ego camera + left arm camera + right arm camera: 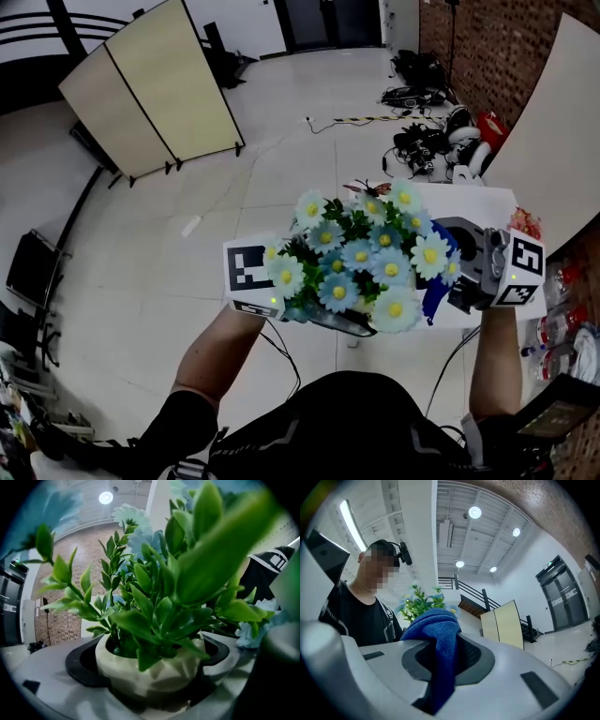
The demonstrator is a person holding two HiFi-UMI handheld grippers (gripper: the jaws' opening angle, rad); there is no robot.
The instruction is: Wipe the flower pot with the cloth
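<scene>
Items counted were as follows. Flower pot (154, 670): one. Blue cloth (438, 634): one. Grippers: two, the left gripper (152, 686) and the right gripper (440, 667), each carrying one marker cube. Pale blue and white blooms (359, 255): at least twelve were visible in the head view. Butterfly ornament (366, 187): one, above the blooms. Folding screen (150, 84), upper left of the frame: one, with two panels.
</scene>
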